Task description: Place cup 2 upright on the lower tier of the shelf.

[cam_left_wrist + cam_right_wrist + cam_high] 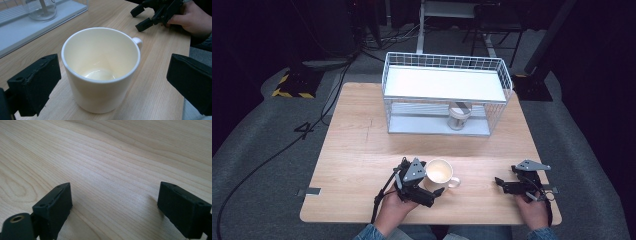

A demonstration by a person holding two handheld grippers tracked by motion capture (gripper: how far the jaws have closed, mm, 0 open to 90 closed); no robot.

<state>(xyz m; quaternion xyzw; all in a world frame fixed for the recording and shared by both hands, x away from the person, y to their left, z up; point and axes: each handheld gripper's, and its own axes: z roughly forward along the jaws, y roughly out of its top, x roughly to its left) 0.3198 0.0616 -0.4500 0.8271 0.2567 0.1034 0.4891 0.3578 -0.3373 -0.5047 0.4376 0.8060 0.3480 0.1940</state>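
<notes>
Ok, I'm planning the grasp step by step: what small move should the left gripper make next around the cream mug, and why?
Probably close the left gripper on the mug. Its jaws already stand open on either side of the cup wall with gaps on both sides, and the mug sits upright on the table, so nothing blocks the squeeze.

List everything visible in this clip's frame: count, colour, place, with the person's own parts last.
mug: one, cream, empty, upright on the table's near middle, handle toward the right gripper
wire rack: one, white, two shelves, at the table's far edge
glass jar: one, clear, on the rack's lower shelf
table: one, light wood
floor cables: several, black, on grey floor at left
left gripper: one, black, jaws open on either side of the mug, not touching
right gripper: one, black, jaws open over bare wood
hands: two, at the near edge
</notes>
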